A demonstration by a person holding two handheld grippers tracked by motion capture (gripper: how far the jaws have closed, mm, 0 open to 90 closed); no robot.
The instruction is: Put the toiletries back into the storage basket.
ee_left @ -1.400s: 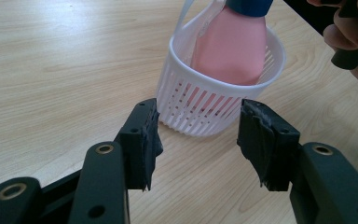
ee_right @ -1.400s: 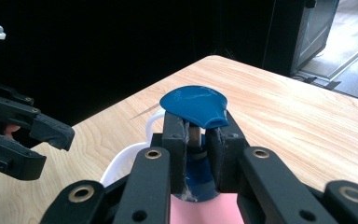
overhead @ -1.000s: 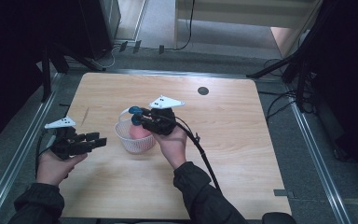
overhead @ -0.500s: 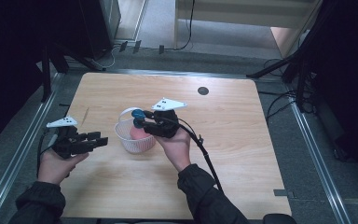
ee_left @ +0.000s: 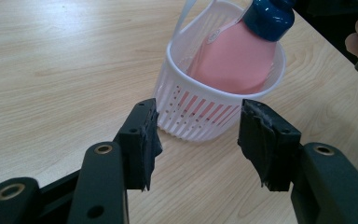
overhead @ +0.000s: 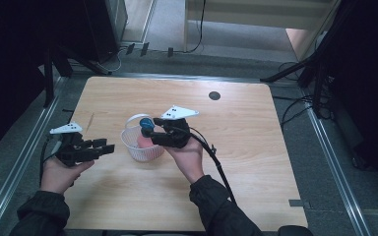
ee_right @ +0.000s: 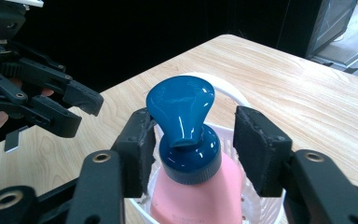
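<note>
The wooden table (overhead: 256, 147) is taking up the middle of the high view, and the white basket (overhead: 140, 145) is sitting left of its centre, with a thin handle arching over its upper side. In the left gripper view the basket is lying in the upper middle of the frame, its slotted wall facing the camera.

The pink bottle (ee_left: 235, 60) is leaning inside the basket, its blue cap (ee_right: 186, 128) sticking up above the rim. The body is looking smooth, matt and rounded; the cap is glossy, flaring into a wide flat top above a narrow neck. It is probably light plastic, fairly stiff, and slippery on the shiny cap, so the neck just under the flare or the collar below it seems the surest place to take hold.

The right gripper (ee_right: 191, 140) is hovering around the cap with its jaws wide, one pad on each side and neither plainly touching. The left gripper (ee_left: 198, 140) is waiting at the lower left of the high view, jaws spread and empty, pointing at the basket from nearby.
</note>
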